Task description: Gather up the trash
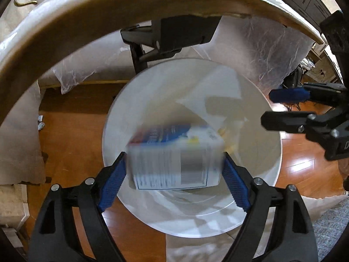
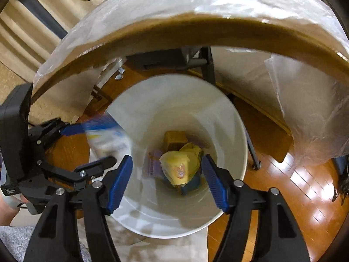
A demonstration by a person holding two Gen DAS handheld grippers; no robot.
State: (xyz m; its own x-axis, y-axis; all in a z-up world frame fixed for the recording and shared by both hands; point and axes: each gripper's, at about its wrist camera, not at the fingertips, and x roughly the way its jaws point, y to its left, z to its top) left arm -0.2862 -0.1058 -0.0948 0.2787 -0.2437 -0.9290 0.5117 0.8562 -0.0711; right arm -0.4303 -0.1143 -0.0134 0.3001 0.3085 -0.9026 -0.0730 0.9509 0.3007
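The left gripper point(image 1: 174, 174) points steeply down over a white trash bin point(image 1: 117, 113), its blue pads point(image 1: 113, 183) spread wide. Between them sits a small printed carton point(image 1: 174, 152), white with a blue and red top; it is smeared by motion blur, and narrow gaps show between its sides and both pads, so the pads do not seem to press on it. The carton hangs above the bin's mouth, well over the bottom. Its print cannot be read.

The right gripper point(image 2: 168, 179) also aims down into the bin point(image 2: 229, 113), jaws apart about halfway with nothing between the pads point(image 2: 120, 183). Framed in that gap, at the bottom of the bin, lie a crumpled yellow wrapper point(image 2: 181, 163), a yellow-brown box point(image 2: 174, 139) behind it and a purple packet point(image 2: 152, 163) to its left, all partly overlapping. The carton point(image 2: 104, 135) shows here as a blurred blue and white streak at the bin's left rim, beside the left gripper point(image 2: 87, 146).

Above the bin curves the edge of a plastic-covered table point(image 1: 87, 17); its dark metal frame point(image 1: 170, 32) is partly hidden. The floor is glossy wood point(image 1: 305, 170).
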